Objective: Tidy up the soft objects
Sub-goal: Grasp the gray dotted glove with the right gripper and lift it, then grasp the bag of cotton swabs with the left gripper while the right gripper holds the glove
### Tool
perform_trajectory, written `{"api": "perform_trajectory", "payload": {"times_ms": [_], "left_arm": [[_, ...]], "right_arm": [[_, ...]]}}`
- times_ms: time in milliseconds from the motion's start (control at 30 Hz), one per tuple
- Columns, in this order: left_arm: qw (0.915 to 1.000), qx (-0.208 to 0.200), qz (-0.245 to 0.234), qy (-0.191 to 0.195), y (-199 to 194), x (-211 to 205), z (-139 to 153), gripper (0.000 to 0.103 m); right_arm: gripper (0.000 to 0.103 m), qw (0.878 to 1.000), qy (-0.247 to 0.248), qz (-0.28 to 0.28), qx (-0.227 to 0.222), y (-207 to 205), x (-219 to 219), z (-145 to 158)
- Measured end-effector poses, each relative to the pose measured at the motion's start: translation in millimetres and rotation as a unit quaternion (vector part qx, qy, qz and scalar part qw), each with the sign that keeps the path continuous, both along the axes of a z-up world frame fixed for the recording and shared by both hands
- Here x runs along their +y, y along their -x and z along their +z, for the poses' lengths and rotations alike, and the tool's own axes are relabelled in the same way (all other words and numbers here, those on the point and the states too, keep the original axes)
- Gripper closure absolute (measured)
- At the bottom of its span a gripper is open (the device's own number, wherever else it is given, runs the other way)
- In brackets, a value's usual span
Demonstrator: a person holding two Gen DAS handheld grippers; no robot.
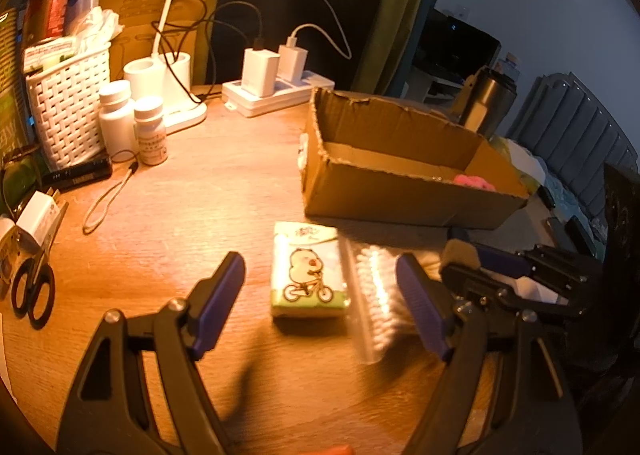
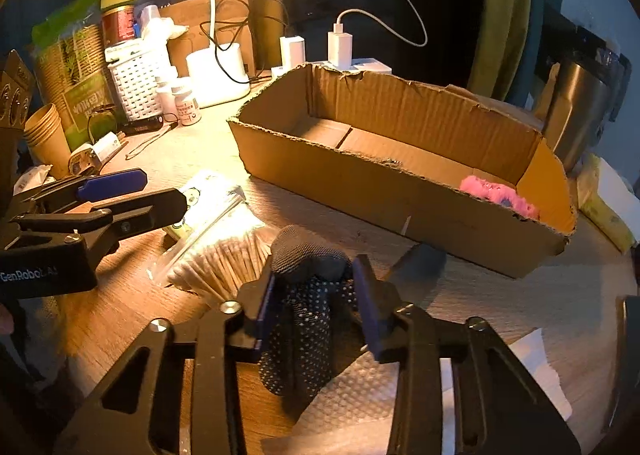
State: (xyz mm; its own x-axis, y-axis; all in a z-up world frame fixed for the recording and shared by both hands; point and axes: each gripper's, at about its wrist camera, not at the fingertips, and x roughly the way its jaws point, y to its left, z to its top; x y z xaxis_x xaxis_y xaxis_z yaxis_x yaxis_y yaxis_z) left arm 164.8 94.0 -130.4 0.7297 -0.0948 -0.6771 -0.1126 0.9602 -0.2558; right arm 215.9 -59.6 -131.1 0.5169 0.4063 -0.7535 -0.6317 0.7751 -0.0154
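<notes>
On the lamp-lit wooden desk (image 2: 500, 295), the left gripper (image 1: 320, 295) hovers with jaws apart over a tissue pack (image 1: 308, 275), while at five o'clock of it the right gripper (image 2: 316, 303) clamps a dotted black glove (image 2: 300, 319). The glove looks light, limp and compressible (likely to droop), so a mid-bunch hold suits the trip to the cardboard box (image 2: 400, 207) at one o'clock.

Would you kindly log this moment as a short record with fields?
right tongs: closed around a dark dotted glove
left tongs: open, empty, above the tissue pack
cardboard box: open, pink fluffy item at one end
cotton swab bag: on the table, beside the tissue pack
under the glove: white paper towel
</notes>
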Motion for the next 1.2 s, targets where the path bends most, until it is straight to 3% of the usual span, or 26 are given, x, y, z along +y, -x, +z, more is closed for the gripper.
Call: {"api": "perform_trajectory", "payload": {"times_ms": [633,1200], "left_arm": [[0.999,0.001,-0.037,-0.024,-8.5,-38.8,11.3,0.024],[0.9928,0.062,-0.078,-0.066,-43.3,-85.4,-20.3,0.024]], "right_arm": [[0.07,0.991,-0.118,-0.015,-0.058,7.8,-49.8,61.2],[0.069,0.988,-0.143,-0.035,-0.043,-6.9,-90.8,50.9]]}}
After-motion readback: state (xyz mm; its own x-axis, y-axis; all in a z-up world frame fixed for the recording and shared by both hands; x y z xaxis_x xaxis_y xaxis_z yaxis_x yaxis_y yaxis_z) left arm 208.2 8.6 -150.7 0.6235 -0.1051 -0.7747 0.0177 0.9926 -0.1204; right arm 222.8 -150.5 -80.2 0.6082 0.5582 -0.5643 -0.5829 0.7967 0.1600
